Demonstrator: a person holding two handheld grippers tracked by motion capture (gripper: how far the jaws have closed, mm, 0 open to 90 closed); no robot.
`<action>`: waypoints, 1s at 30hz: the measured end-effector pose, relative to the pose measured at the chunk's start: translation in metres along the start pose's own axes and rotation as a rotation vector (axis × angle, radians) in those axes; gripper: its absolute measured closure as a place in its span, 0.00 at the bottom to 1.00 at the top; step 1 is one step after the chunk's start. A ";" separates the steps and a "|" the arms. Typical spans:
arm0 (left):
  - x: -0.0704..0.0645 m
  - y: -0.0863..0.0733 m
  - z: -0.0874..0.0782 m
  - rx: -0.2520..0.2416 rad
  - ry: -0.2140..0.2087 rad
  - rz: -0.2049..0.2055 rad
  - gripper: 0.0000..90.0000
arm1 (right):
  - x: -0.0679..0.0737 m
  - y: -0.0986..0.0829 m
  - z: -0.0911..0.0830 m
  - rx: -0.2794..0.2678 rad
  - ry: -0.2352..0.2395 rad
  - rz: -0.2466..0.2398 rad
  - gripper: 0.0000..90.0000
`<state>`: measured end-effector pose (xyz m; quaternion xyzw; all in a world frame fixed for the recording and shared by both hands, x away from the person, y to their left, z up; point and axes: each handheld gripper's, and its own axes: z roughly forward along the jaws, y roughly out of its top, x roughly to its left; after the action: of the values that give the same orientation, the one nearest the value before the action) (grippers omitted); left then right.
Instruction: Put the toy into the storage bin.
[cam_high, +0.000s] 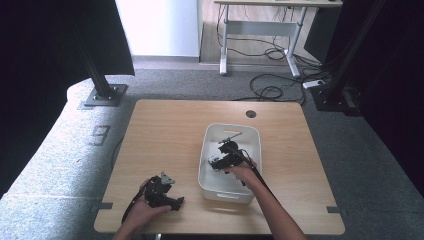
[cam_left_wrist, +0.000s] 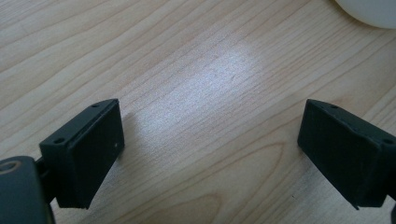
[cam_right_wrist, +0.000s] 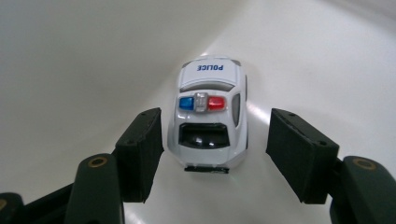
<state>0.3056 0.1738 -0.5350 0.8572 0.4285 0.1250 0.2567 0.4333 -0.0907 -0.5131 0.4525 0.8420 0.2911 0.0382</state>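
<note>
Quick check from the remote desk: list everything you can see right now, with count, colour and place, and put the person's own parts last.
toy police car: 1, white with blue and red roof lights, on the bin floor between the open right jaws
bin: 1, white, right of centre on the table
table: 1, light wood, with a round hole near the far edge
desk: 1, light top on a grey frame, far behind the table, cables on the floor beneath
left tongs: 1, black, open over bare tabletop at the near left
right tongs: 1, black, open, down inside the bin
hands: 2, left hand and right hand, each holding its tongs
</note>
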 end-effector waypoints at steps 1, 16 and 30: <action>0.000 0.000 0.000 0.000 0.000 0.000 0.08 | 0.000 0.000 0.000 0.000 0.000 0.000 0.41; 0.000 0.000 0.000 0.001 -0.001 0.001 0.08 | 0.009 -0.002 -0.003 0.010 0.067 -0.007 0.48; 0.000 0.000 0.000 0.002 -0.002 0.003 0.08 | 0.009 -0.005 -0.007 0.039 0.084 -0.010 0.44</action>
<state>0.3061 0.1738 -0.5350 0.8582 0.4272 0.1242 0.2561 0.4221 -0.0890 -0.5087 0.4365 0.8506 0.2932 -0.0048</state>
